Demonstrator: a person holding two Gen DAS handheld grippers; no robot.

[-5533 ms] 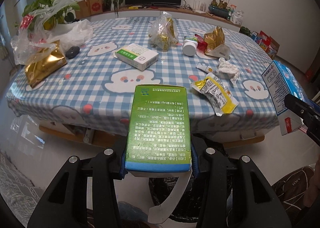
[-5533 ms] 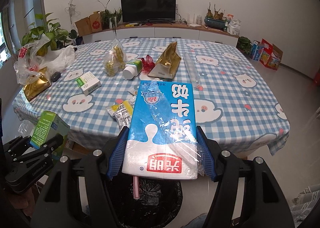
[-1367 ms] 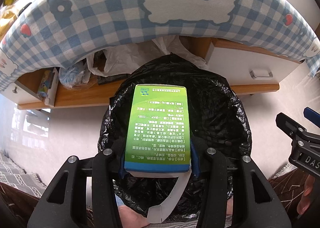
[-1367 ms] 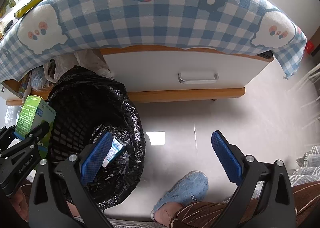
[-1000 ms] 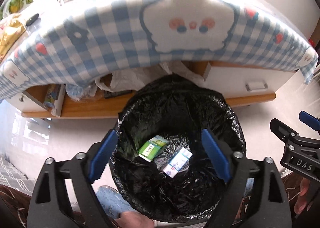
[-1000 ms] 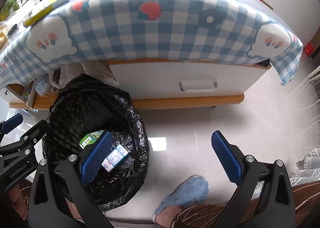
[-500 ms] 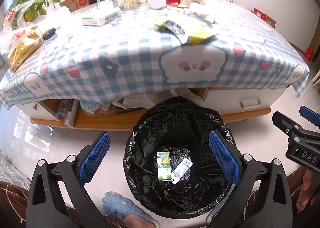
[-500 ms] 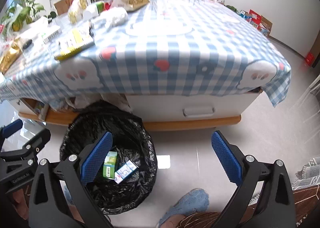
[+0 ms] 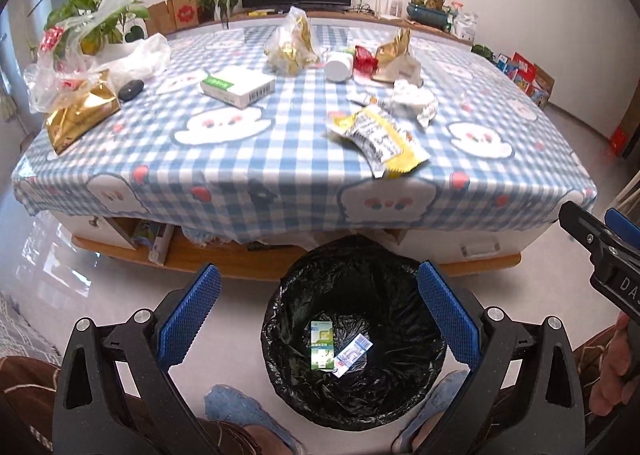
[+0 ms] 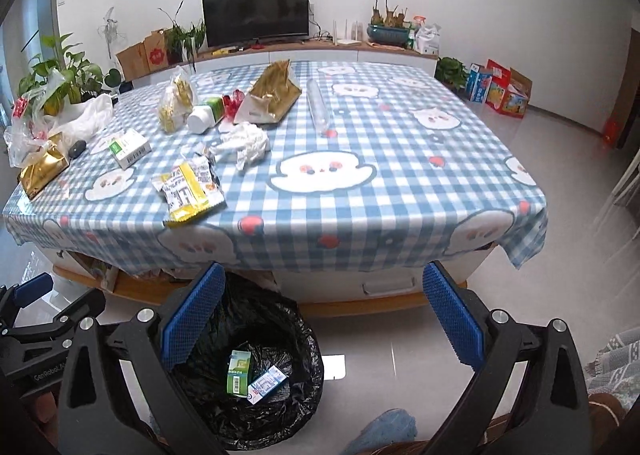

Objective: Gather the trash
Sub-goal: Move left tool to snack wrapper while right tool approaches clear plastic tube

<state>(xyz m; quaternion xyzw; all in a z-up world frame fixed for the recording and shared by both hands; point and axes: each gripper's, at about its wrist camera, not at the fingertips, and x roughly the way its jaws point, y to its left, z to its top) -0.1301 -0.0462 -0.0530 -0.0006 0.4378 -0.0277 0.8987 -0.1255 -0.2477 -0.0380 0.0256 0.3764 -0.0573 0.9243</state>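
A bin lined with a black bag (image 9: 352,335) (image 10: 256,375) stands on the floor at the table's near edge. Inside lie a green box (image 9: 322,344) (image 10: 239,372) and a blue-and-white carton (image 9: 353,353) (image 10: 267,378). My left gripper (image 9: 316,315) hangs open and empty above the bin. My right gripper (image 10: 320,315) is open and empty too, just right of the bin. On the checked tablecloth (image 9: 280,159) lie a yellow wrapper (image 9: 380,137) (image 10: 188,191), crumpled white paper (image 9: 412,97) (image 10: 244,143), a white-green box (image 9: 236,86) (image 10: 129,147), a white bottle (image 9: 339,65) and gold bags (image 9: 80,111) (image 10: 272,95).
A clear bag of sweets (image 9: 292,43), a plastic bag with a plant (image 9: 96,39) and a clear tube (image 10: 318,101) also lie on the table. Drawers and a wooden shelf (image 9: 224,255) sit under the cloth. A person's blue slippers (image 9: 240,415) flank the bin.
Both grippers rose and tilted up, so the tabletop came into view and the bin sank lower in both views. The green box settled at the bottom of the bin. Both grippers stayed open.
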